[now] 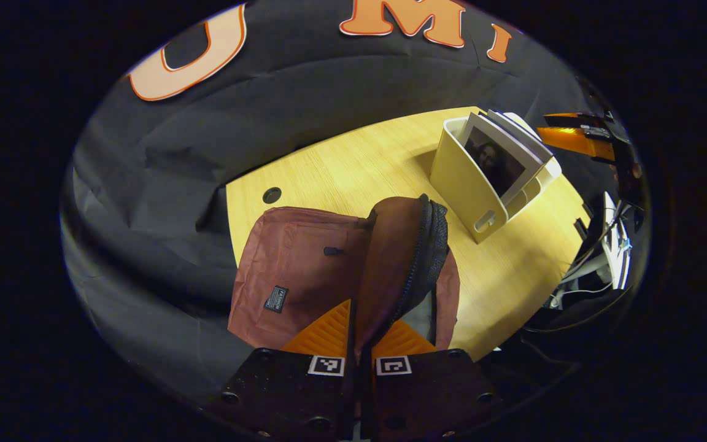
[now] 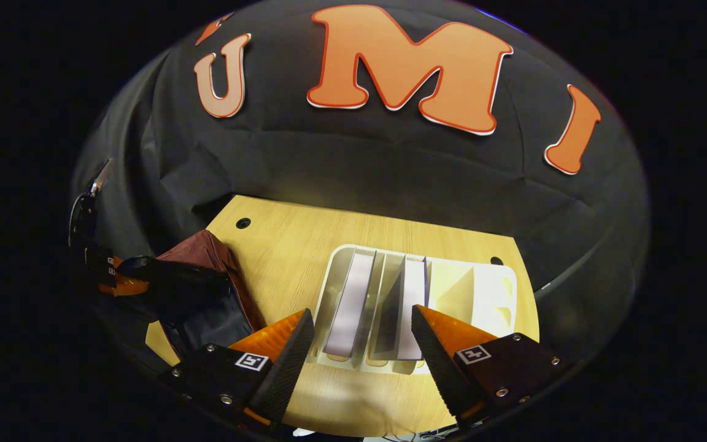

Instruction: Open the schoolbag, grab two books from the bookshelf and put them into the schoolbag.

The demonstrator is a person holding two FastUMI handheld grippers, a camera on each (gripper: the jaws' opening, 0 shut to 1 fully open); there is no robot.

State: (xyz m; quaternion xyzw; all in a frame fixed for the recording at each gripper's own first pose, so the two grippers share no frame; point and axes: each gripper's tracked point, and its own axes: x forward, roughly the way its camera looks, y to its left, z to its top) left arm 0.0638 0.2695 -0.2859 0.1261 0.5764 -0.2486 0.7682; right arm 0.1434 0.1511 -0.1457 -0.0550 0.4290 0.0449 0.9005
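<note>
Above bookshelf (image 2: 488, 288), spread right gripper (image 2: 363, 344)

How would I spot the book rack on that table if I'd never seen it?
Start at the pale wooden table in front of the black cloth wall. Beside the dark red schoolbag stands a cream plastic rack split by upright dividers, with two books standing in its slots. It is the only stiff, light-coloured thing there; the bag is soft and dark.
</note>
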